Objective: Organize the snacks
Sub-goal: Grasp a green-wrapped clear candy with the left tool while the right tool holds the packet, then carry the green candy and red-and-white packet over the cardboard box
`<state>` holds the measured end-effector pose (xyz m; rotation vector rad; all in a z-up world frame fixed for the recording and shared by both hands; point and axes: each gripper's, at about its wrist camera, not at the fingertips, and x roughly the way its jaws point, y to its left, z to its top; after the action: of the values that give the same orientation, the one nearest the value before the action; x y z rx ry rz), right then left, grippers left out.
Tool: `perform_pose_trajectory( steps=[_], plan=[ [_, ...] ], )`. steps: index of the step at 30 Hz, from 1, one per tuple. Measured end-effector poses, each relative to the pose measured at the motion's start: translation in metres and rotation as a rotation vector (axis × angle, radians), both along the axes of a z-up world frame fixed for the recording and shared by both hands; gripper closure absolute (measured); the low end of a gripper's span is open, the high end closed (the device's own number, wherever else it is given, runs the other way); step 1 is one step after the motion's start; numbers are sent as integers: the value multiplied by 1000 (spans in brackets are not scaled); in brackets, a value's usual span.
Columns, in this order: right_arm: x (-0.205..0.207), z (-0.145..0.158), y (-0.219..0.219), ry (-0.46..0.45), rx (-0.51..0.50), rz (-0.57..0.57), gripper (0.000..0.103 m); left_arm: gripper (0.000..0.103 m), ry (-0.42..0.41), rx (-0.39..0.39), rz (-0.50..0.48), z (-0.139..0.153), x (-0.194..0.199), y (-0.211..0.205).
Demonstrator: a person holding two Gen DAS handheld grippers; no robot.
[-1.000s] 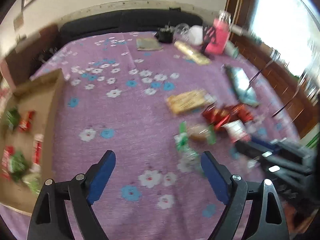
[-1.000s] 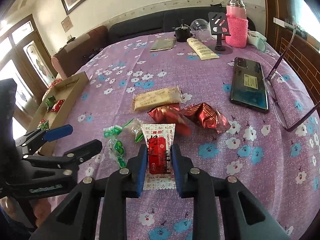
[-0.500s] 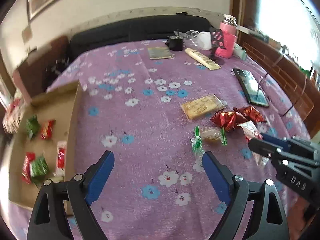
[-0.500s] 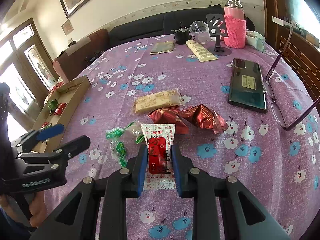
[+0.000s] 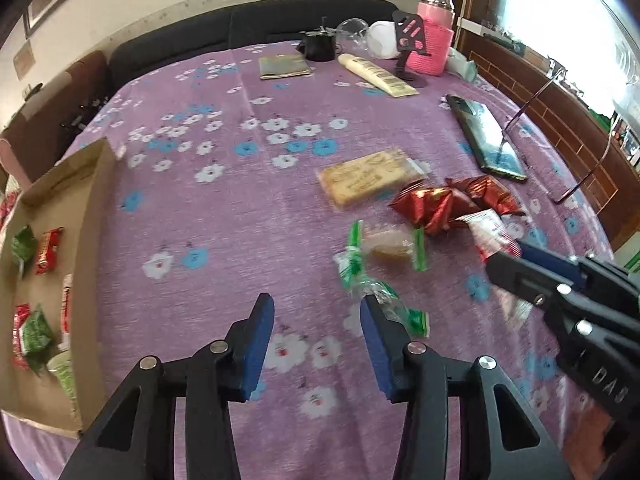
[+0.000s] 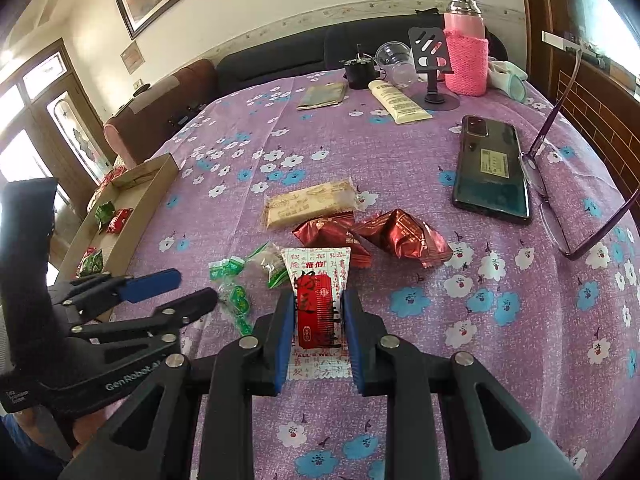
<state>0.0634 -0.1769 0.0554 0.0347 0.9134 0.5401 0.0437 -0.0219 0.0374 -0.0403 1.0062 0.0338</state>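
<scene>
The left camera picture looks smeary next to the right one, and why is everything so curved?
Left wrist view: motion blur smears the green candies and red packets, and the window is blown out white. Right wrist view: sharp, print on the sachet shows clearly. Both: the fisheye lens bends the table edges and darkens the corners.

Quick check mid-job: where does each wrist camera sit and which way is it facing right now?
Left wrist: behind the left gripper, jaws closing on nothing, angled down at the green candies; right gripper at right.
Right wrist: behind the right gripper, shut on the red-and-white packet; left gripper at left.
Shared: cardboard tray, phone.
</scene>
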Motion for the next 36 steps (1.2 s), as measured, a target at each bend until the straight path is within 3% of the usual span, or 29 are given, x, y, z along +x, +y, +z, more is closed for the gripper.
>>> perform_pose_trajectory(
  steps=[1,3,7,10,16,19,21,23,26,36],
  plan=[
    [0,0,0,0,0,-1,80,50,-1,-14,0,1,1,-1],
    [0,0,0,0,1,1,80,33,-3,-39,14,0,4,-2],
    [0,1,0,-2,2,-1,80,31,-17,-48,17,2,2,-2],
    [0,2,0,-4,4,1,80,24,-38,-103,10,6,1,-1],
    [0,3,-1,-7,10,-7,80,25,34,-127,16,-9,23,-8],
    [1,2,-2,-6,8,-10,80,46,24,-84,11,-14,25,-12],
    [1,2,-2,-6,9,-9,80,72,10,-29,11,-14,24,-14],
    [1,2,-3,-7,10,-7,80,85,8,-20,18,-14,21,-10],
    [1,2,-3,-8,12,-5,80,85,15,-57,8,-12,13,-1],
    [-8,3,9,-39,6,46,80,85,-52,-54,12,8,-25,27]
  ],
)
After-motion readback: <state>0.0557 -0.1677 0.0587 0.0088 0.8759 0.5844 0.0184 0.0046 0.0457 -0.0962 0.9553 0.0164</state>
